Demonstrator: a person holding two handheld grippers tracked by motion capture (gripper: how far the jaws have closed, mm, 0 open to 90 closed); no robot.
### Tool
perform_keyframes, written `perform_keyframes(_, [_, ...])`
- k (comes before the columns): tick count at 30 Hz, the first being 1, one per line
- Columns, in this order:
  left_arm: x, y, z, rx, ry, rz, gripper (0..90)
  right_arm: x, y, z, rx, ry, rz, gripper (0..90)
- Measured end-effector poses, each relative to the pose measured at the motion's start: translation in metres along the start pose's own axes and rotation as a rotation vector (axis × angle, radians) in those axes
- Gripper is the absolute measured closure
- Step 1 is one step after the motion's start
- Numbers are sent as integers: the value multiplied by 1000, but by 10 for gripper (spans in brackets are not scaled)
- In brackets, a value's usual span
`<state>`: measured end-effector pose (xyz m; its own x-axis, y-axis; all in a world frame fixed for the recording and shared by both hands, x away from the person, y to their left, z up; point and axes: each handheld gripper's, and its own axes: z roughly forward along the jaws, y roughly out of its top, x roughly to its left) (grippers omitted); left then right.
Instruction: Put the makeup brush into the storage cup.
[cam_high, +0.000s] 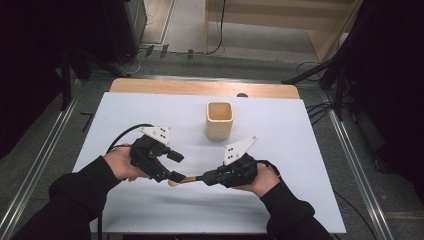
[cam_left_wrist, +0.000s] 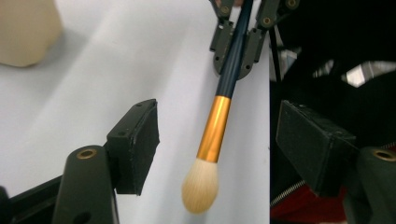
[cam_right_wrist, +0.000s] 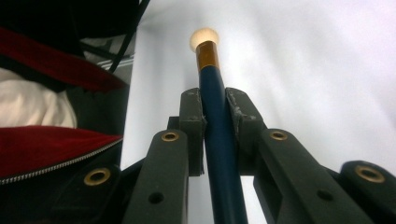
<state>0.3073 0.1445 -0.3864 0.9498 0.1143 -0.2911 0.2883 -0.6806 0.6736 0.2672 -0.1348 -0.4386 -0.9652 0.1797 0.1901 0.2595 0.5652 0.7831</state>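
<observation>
Brush (cam_left_wrist: 219, 107), gold-banded with rounded soft bristles, dark handle.

white-topped table (cam_high: 150, 105), grey floor (cam_high: 190, 20), wooden shelf (cam_high: 300, 22)

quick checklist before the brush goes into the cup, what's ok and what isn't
1. Right gripper shut on the brush: ok, both pads press the dark blue handle.
2. Left gripper let go of the brush: ok, its jaws stand apart on either side of the bristle end and neither pad touches it.
3. Brush off the table: cannot tell, it lies low over the white surface.
4. Cup upright with its mouth open: ok, it stands beyond the grippers in the high view.
5. Cup empty: ok as far as the high view shows inside.
6. Path from brush to cup: ok, bare white surface between them.
</observation>
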Motion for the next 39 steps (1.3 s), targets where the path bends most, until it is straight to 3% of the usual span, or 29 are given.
perform_keyframes(4, [2, -14, -7, -94, 37, -14, 281, -1, -1, -5, -22, -23, 13, 795])
perform_keyframes(6, [2, -20, -9, -124, 53, 6, 281, -1, -1, -7, -31, -30, 28, 795])
perform_keyframes(7, [1, -23, -10, -138, 81, -4, 279, -2, -2, -8, -33, -30, 31, 795])
perform_keyframes(11, [2, -32, -10, -189, 90, -58, 223, -3, -3, -11, -53, -59, 52, 795])
perform_keyframes(15, [1, -39, -9, -218, 126, -91, 212, -3, -4, -13, -73, -64, 67, 795])
perform_keyframes(20, [0, -48, -8, -315, 84, -142, 214, -3, -4, -16, -98, -69, 79, 795])
perform_keyframes(24, [-3, -55, -7, -383, 109, -132, 208, -3, -4, -21, -127, -53, 88, 795])
perform_keyframes(26, [-3, -56, -7, -402, 91, -134, 210, -3, -4, -21, -130, -50, 87, 795])
perform_keyframes(30, [-5, -52, -3, -374, 73, -110, 238, -1, -3, -18, -127, -36, 82, 795])
perform_keyframes(35, [-12, -43, 6, -267, 105, -5, 278, 0, 0, -12, -114, -13, 66, 795])
perform_keyframes(39, [-12, -39, 13, -220, 95, 32, 335, 1, 3, -6, -107, 1, 59, 794])
